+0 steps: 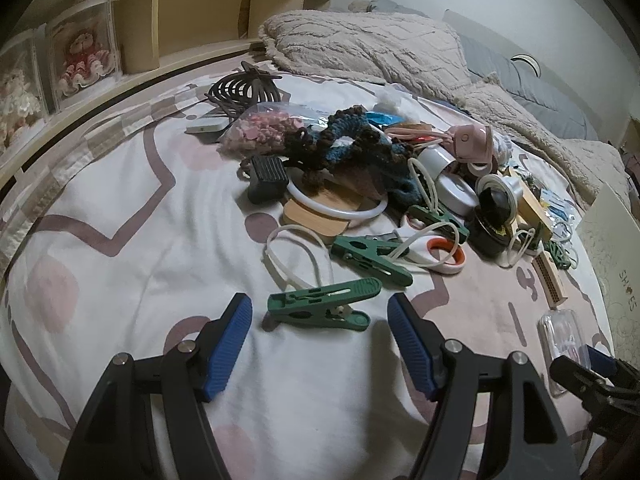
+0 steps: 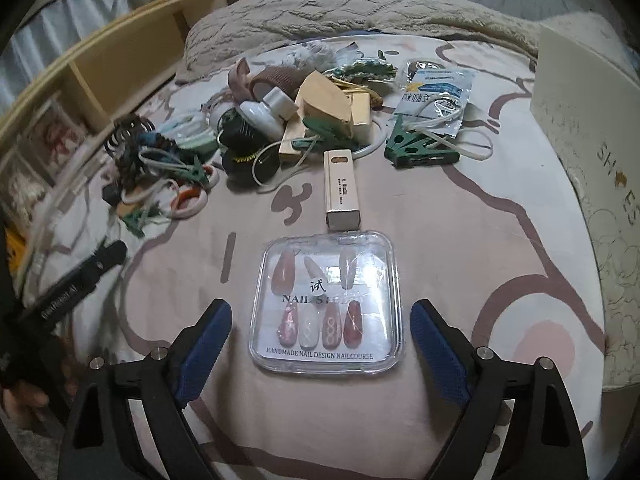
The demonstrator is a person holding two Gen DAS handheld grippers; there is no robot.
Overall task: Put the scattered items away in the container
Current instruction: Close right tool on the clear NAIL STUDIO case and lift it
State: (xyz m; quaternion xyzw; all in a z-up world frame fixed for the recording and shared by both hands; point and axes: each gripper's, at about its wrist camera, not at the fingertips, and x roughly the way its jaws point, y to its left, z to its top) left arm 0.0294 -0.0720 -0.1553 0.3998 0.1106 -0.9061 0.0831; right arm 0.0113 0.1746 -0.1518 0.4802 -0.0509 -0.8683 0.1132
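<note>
Clutter everywhere on the bedsheet (image 1: 120,200), and both tools are lined up for a pick. The left gripper (image 1: 320,320) hangs with its blue ribbed pads spread wide and nothing between them, straddling a green clothespin (image 1: 320,304) lying flat at lower centre of the left view, a second green clothespin (image 1: 370,258) just beyond it. That peg looks light, stiff plastic with a spring (likely to twist if pinched at the flared tail), so I'd judge the flat ridged body the place to take it. Over in the right view, the right gripper (image 2: 322,334) is equally agape and empty, its fingers flanking a clear nail case (image 2: 326,306) at centre frame: a glossy square shell with rounded corners and false nails inside. It should be light but slippery and rigid; squeezing across its two side edges seems the safest hold, since the smooth lid offers nothing. A slim cream box (image 2: 342,188) touches its far edge. The container, a pale shoe box (image 2: 588,152), stands at the right edge of that view, well apart from the main heap in the upper middle.
</note>
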